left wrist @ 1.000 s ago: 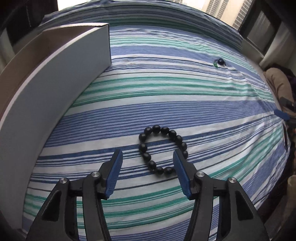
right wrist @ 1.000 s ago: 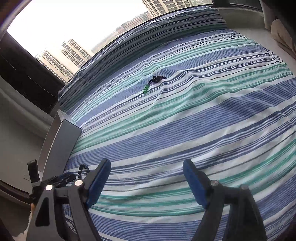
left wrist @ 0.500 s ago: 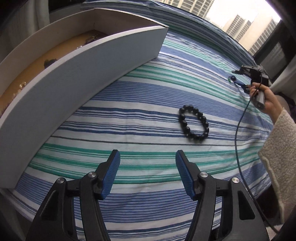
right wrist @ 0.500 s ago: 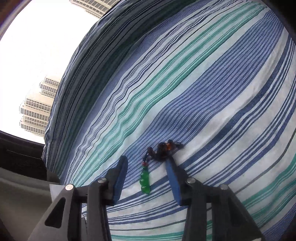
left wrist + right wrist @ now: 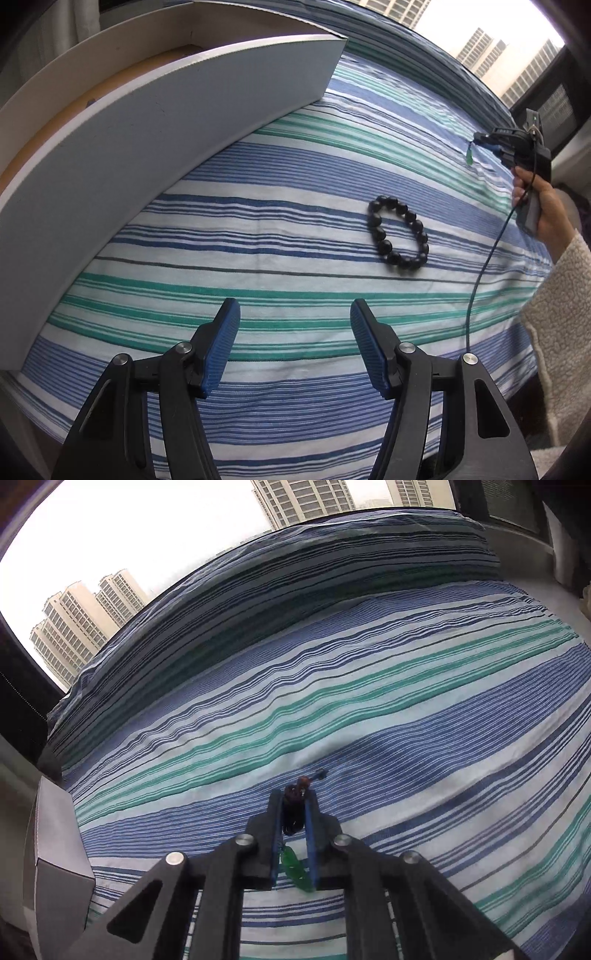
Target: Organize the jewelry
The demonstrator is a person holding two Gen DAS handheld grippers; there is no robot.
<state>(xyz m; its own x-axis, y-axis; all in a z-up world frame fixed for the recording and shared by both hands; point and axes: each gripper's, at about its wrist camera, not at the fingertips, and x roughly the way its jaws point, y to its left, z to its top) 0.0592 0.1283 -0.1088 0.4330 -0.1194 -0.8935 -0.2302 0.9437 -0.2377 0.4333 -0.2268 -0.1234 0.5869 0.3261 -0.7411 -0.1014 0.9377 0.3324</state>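
Note:
A black bead bracelet [image 5: 399, 236] lies on the striped bedsheet [image 5: 258, 229], ahead and right of my left gripper [image 5: 295, 336], which is open and empty above the sheet. My right gripper [image 5: 293, 801] is shut on a dark cord necklace [image 5: 293, 812] with a green pendant [image 5: 295, 867] that hangs between the fingers, a little above the sheet. The right gripper also shows in the left wrist view [image 5: 480, 140], far right, with the green pendant [image 5: 469, 158] dangling from it.
A white cardboard box [image 5: 147, 129] with a brown inside stands at the left; its corner shows in the right wrist view [image 5: 55, 849]. A window with tower blocks [image 5: 85, 624] lies beyond the bed. The gripper's cable [image 5: 480, 280] trails over the sheet.
My right gripper closed on the pendant necklace and lifted it off the sheet. My left gripper drew back from the bead bracelet and stayed open.

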